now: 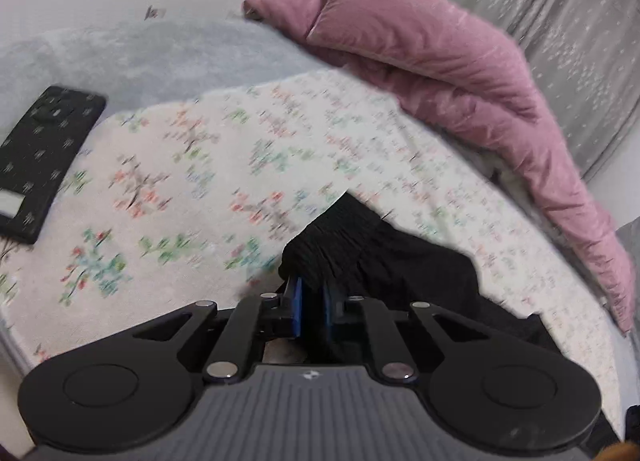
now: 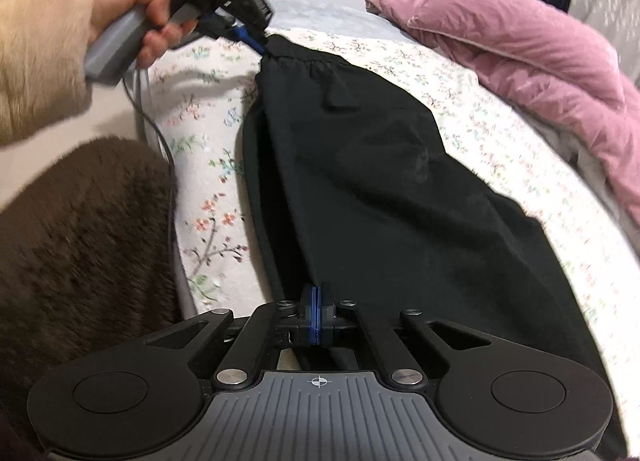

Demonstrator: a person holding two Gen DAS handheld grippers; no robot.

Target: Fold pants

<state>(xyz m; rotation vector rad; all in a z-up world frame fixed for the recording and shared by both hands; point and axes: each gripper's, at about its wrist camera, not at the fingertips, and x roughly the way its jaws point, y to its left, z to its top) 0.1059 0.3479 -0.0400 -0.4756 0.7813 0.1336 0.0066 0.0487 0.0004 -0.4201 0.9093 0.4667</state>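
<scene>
Bed [image 2: 460,101]: covered by a white floral sheet.
Black pants [image 2: 380,165]: spread lengthwise along the near edge.
Pink quilt [image 2: 532,37]: bunched along the far edge.
Black phone [image 1: 44,157]: flat near the left end.

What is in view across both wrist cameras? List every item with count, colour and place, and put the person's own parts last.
pants: one, black, laid lengthwise on the bed, waistband at the far end
bedsheet: one, white with floral print, covering the bed
quilt: one, pink, bunched along the bed's far right edge
blanket: one, pale grey, at the far end of the bed
phone: one, black, on the left of the bed
fluffy fabric: one, dark brown, beside the bed's near left edge
left hand-held gripper: one, black with blue pads, shut on the waistband
right hand-held gripper: one, same colours, shut at the pants' near end
hand: one, cream fuzzy sleeve, holding the left gripper
</scene>
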